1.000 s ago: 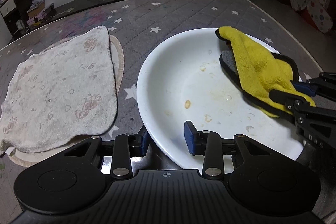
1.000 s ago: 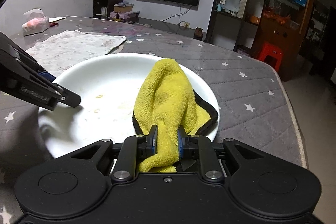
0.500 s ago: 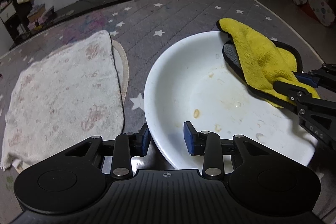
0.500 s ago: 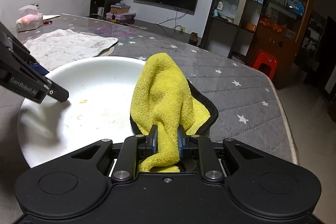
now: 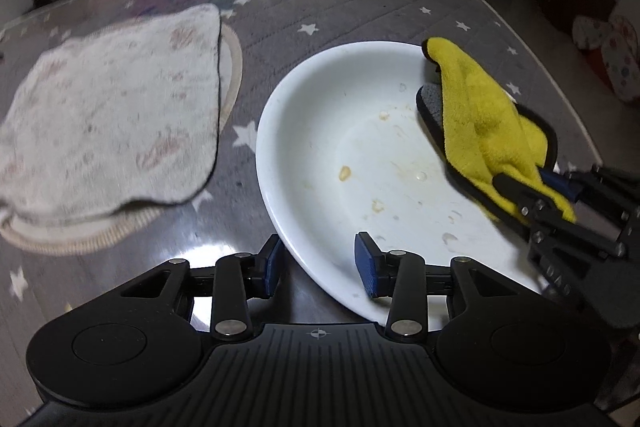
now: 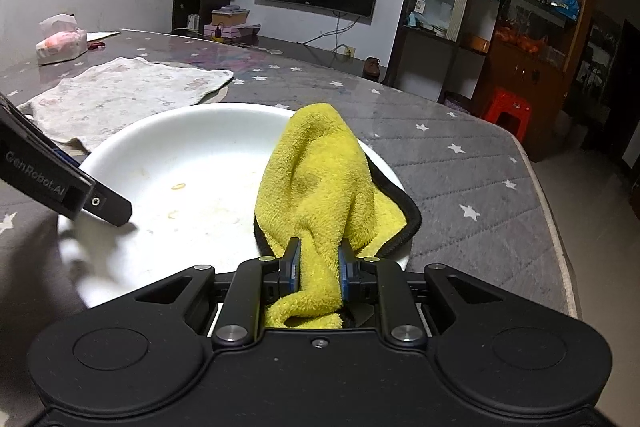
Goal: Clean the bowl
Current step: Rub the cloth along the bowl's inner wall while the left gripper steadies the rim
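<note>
Gripping the yellow cloth inside the white bowl, right gripper jaws clamped; left gripper jaws open, straddling the bowl's near rim.

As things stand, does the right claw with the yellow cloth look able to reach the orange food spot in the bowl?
Probably yes: the spot lies exposed in the bowl, nothing between it and the cloth in the right claw.

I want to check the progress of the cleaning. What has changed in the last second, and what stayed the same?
Little changed. The left gripper slid along the bowl rim, still open astride it. The right gripper stays shut on the yellow cloth, draped over the far side. The stains remain unwiped.
</note>
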Demonstrator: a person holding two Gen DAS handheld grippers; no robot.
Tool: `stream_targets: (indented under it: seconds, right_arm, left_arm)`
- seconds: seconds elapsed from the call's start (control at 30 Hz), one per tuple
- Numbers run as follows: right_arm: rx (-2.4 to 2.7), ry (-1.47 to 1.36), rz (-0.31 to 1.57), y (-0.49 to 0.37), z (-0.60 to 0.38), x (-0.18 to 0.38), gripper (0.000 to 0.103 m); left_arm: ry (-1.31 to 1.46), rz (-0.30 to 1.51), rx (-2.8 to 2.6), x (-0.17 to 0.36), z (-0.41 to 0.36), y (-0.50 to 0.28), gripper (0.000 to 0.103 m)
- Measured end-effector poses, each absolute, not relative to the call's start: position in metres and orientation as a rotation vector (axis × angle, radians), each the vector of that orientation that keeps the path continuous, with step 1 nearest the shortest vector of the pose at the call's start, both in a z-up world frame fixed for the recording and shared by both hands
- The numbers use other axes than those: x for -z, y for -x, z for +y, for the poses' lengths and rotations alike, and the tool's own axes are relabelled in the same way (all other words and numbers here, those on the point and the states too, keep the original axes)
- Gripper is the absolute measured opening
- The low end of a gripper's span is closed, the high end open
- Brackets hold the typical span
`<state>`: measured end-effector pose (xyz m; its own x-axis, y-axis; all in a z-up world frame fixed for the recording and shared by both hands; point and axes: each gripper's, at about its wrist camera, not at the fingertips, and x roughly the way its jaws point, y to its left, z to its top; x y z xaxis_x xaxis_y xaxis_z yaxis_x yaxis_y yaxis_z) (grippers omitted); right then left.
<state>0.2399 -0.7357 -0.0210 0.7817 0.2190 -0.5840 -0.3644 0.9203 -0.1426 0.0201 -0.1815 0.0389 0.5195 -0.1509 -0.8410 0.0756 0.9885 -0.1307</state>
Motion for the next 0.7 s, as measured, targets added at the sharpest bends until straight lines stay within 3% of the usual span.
stream_targets:
  seconds: [0.1, 0.7]
  right_arm:
    - [-0.325, 0.242, 0.602, -0.235, -0.735, 0.019, 0.019]
    - [-0.402, 0.224, 0.638, -0.212, -0.727, 0.009, 0.019]
  left_arm:
    - [0.113, 1.008, 0.137, -0.040, -0.183, -0.013, 0.034]
    - [0.050, 0.988, 0.172, -0.046, -0.178, -0.020, 0.027]
